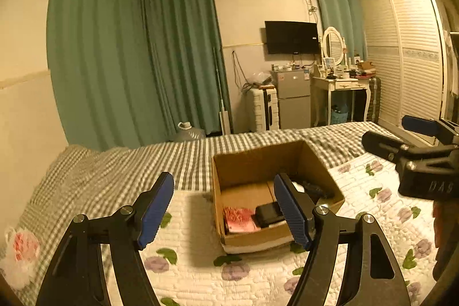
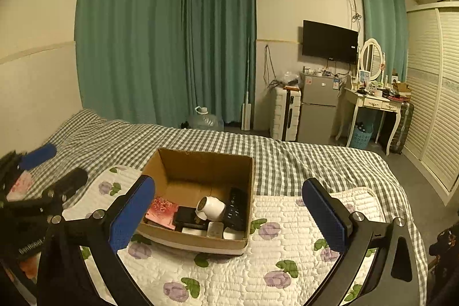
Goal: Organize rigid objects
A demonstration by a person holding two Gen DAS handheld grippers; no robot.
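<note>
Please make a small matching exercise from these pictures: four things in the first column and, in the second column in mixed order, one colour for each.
Things:
1. cardboard box
2. camera
3. booklet
4. remote control

Colours:
A. white
B. black
C. brown
D. pink-red

Right pairs: 1-C, 2-A, 3-D, 4-B. The last three lie inside the box. The left claw and the right claw are both open and hold nothing.

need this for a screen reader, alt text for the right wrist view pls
An open right gripper hangs empty above a cardboard box holding a white camera, a red booklet and dark gadgets, on a floral quilt on a bed.
</note>
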